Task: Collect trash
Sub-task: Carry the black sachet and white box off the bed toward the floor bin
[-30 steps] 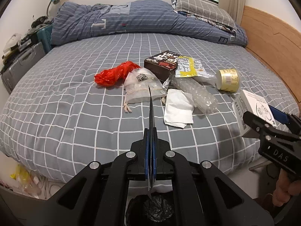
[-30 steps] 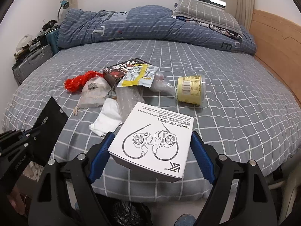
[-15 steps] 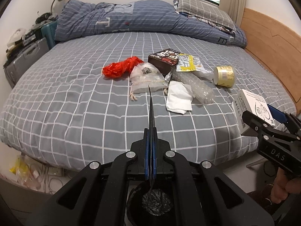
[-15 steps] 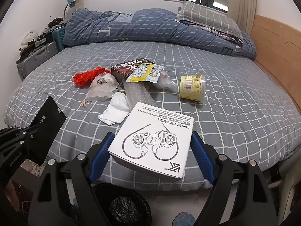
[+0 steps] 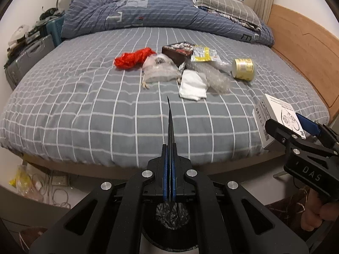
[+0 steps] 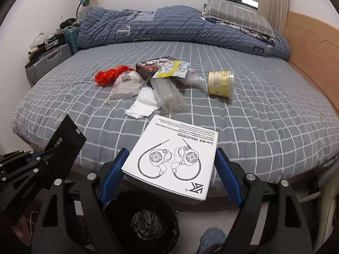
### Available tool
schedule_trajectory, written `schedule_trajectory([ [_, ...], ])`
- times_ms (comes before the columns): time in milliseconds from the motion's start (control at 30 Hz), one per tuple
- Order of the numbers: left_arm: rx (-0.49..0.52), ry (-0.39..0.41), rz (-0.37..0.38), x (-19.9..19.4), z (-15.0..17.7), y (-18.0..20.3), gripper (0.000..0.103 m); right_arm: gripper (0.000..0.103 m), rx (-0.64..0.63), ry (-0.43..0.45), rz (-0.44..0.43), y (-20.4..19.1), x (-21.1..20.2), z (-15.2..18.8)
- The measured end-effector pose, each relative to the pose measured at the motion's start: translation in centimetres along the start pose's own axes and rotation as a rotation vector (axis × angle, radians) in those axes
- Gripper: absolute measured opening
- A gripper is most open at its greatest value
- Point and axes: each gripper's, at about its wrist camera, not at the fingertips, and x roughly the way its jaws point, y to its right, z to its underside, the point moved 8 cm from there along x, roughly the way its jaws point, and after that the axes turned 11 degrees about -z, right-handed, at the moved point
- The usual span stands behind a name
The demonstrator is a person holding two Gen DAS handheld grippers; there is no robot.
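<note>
From the left wrist view, the left gripper (image 5: 169,148) has its blue pads pressed together on a thin black packet (image 5: 170,127), seen edge-on and standing up between them. Directly below, at the near edge, sits a black bin (image 5: 171,213) lined with a crumpled black bag. At the right, the right gripper (image 5: 296,127) carries a white earphone box (image 5: 269,116), and a hand (image 5: 317,216) grips its handle. Far across the grey checked bed (image 5: 84,110) lies the remaining trash: a red net (image 5: 132,58), a clear pouch (image 5: 159,71), a white tissue (image 5: 192,83), bubble wrap (image 5: 218,79), a dark box (image 5: 178,50), a yellow wrapper (image 5: 204,55) and a yellow tub (image 5: 243,68) on its side.

From the right wrist view, the right gripper's jaws stand wide, clamped on both sides of the earphone box, which hangs over the bin; whether it is centred above it is hard to judge. At the left, the left gripper holds the black packet flat-on.
</note>
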Motion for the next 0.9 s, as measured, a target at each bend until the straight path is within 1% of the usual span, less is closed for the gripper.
schedule_trajectory([
  [300,-0.021,-0.047,0.006,-0.6,3.7,-0.4,0.002,0.078,0.003,-0.031,-0.019,-1.4,-0.8,2.9],
  [600,-0.037,-0.079,0.016,-1.7,6.6,-1.1,0.002,0.078,0.003,-0.071,-0.025,-2.5,-1.1,5.7],
  [900,-0.045,-0.128,0.016,0.3,9.0,-1.7,0.002,0.078,0.009,-0.130,-0.027,-3.1,0.1,8.6],
])
